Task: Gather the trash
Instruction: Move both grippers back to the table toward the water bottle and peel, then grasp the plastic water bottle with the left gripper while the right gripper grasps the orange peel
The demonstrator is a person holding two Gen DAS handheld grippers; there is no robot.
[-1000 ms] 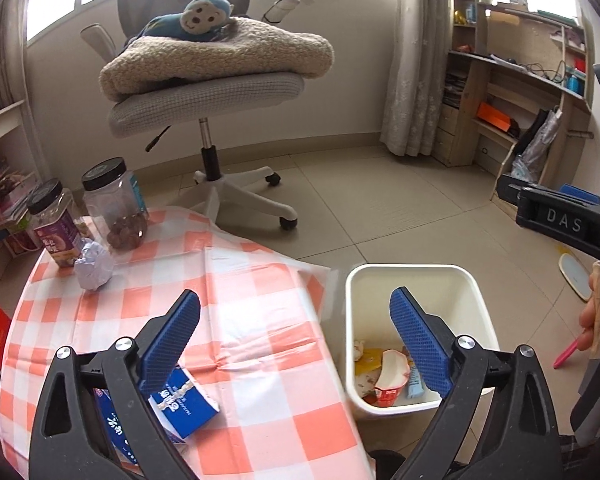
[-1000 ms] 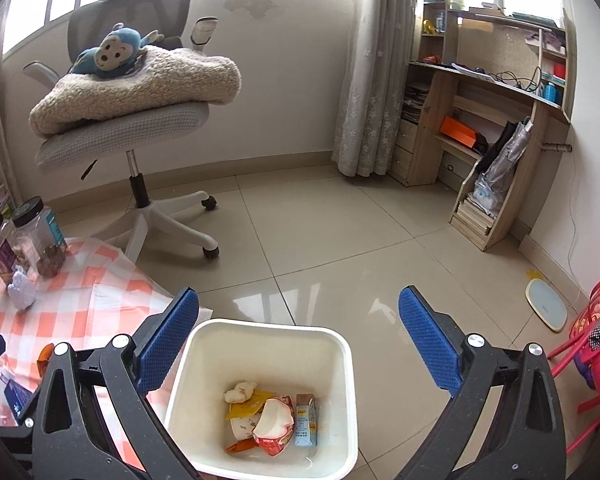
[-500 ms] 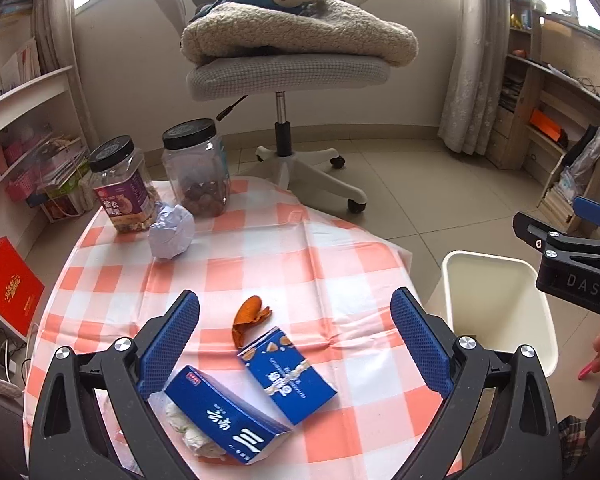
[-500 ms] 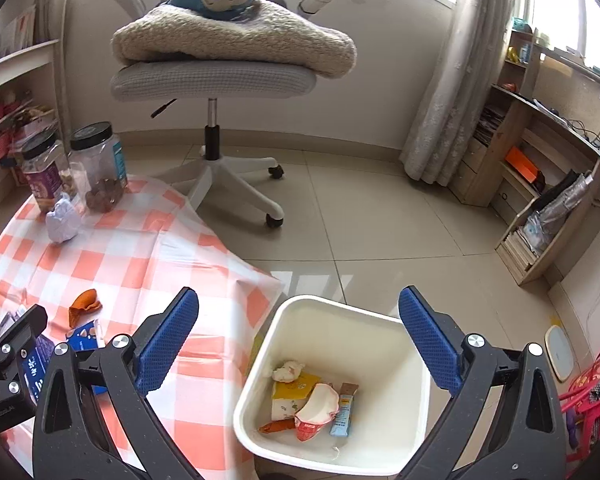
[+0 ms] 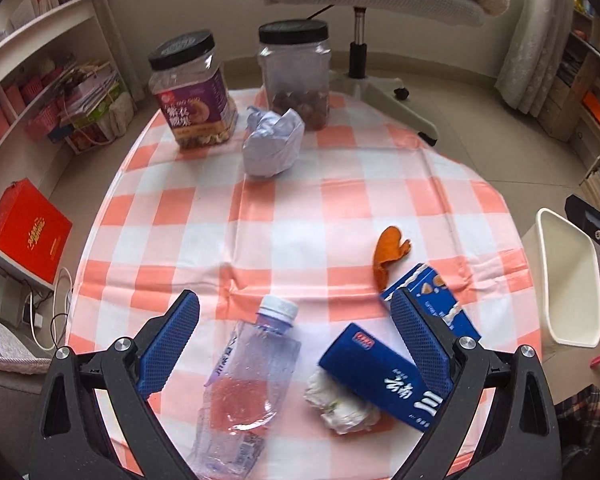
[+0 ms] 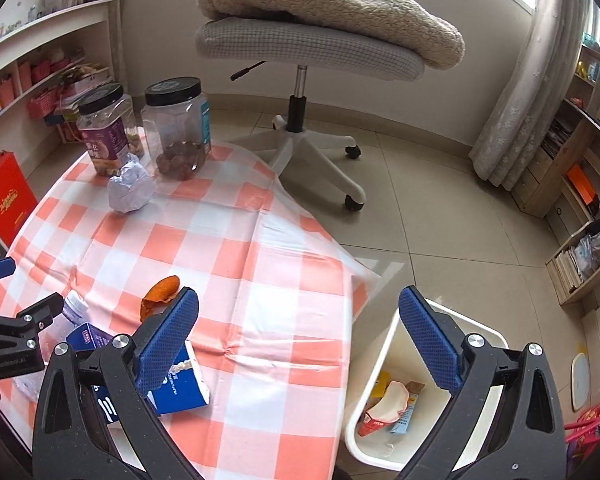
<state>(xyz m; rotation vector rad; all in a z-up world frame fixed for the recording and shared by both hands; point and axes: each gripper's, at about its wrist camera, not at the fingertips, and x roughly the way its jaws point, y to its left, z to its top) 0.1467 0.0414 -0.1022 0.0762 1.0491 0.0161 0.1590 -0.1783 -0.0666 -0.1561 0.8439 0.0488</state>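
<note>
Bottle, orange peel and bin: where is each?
Bottle (image 5: 248, 380), left wrist view, clear body.
Orange peel (image 5: 387, 254), left wrist view, middle of peel.
Bin (image 6: 384, 356), right wrist view, inner left wall.

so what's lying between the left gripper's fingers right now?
Left wrist view: the left gripper is open over a crushed plastic bottle, a crumpled tissue wad and a dark blue carton. None is gripped.
</note>
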